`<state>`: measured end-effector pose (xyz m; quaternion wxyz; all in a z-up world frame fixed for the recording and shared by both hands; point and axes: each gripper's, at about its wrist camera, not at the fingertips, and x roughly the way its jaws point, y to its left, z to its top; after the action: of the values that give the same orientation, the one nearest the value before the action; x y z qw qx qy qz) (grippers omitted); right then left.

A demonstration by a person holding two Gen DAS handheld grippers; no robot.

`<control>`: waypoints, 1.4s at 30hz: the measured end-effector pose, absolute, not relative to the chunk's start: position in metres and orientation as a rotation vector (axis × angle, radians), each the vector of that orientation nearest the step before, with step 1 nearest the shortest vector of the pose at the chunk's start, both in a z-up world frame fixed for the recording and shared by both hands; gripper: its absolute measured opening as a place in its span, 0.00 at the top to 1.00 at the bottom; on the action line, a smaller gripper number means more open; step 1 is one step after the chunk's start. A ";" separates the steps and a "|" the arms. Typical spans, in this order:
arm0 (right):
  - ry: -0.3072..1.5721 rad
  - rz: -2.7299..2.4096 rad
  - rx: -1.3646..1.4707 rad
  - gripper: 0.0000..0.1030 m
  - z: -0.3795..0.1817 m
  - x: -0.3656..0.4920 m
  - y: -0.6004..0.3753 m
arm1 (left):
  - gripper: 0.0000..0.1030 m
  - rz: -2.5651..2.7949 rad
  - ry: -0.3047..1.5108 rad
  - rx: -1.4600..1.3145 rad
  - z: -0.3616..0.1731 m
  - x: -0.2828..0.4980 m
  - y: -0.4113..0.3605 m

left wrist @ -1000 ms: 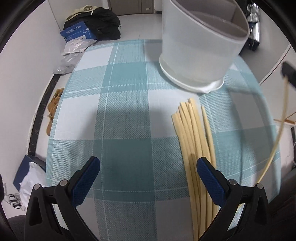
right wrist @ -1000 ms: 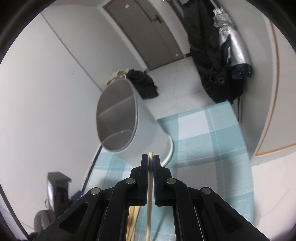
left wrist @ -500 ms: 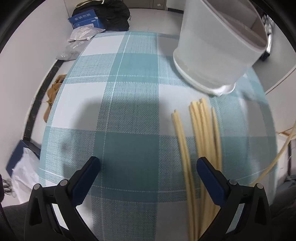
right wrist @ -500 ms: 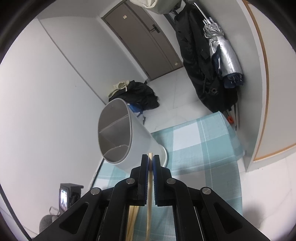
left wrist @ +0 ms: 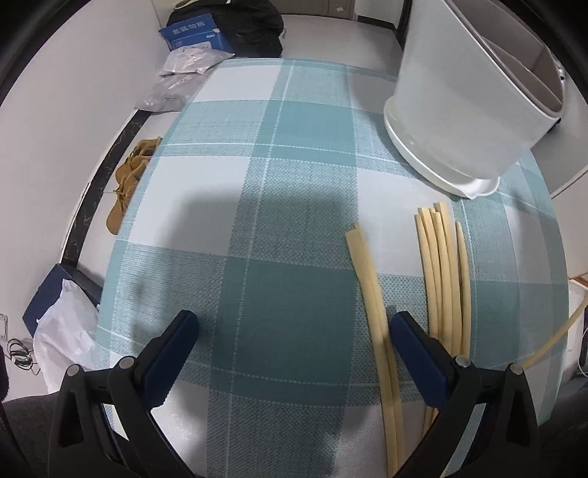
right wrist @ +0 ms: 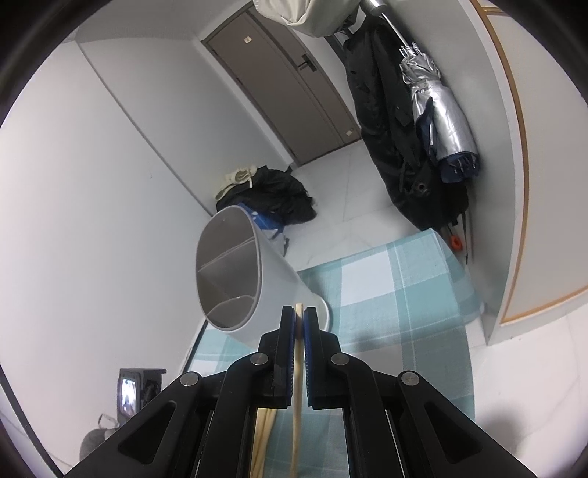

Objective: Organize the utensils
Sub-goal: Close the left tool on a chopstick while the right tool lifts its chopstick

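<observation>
Holder [left wrist: 466, 110]: top and right side cut off by the left wrist view's edge; compartment floors hidden.
Loose chopsticks [left wrist: 444, 279]: near ends hidden behind the left gripper's [left wrist: 294, 353] right finger and cut by the bottom edge.
Held chopstick [right wrist: 297, 367]: lower length runs out of the right wrist view; only a thin curved piece [left wrist: 551, 343] enters the left view at its right edge.
Blue box [left wrist: 193, 33]: print too small to read.
Small screen [right wrist: 126, 393]: picture too blurred to tell.
</observation>
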<state>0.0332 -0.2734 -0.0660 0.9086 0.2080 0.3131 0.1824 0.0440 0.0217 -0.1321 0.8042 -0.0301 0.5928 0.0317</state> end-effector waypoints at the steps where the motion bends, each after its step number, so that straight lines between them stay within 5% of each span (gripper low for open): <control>1: 0.647 0.376 0.431 0.96 -0.066 0.033 -0.273 | 0.02 0.056 1.260 -0.077 -0.129 0.043 0.020; 23: 0.657 0.368 0.423 0.96 -0.069 0.034 -0.270 | 0.02 0.122 1.274 -0.066 -0.133 0.053 0.029; 25: 0.655 0.371 0.422 0.96 -0.069 0.034 -0.270 | 0.10 0.117 1.262 -0.058 -0.129 0.055 0.025; 30: 0.644 0.376 0.391 0.96 -0.066 0.031 -0.265 | 0.74 0.055 1.234 -0.023 -0.121 0.061 0.006; 32: 0.647 0.372 0.380 0.96 -0.067 0.030 -0.263 | 0.90 0.030 1.235 -0.018 -0.120 0.061 -0.003; 42: 0.644 0.365 0.328 0.96 -0.065 0.022 -0.243 | 0.97 0.038 1.224 -0.042 -0.116 0.063 0.002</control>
<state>0.0215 -0.2432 -0.0655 0.9193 0.1594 0.3131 0.1775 0.0629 0.0016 -0.1162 0.8182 -0.0199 0.5743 0.0180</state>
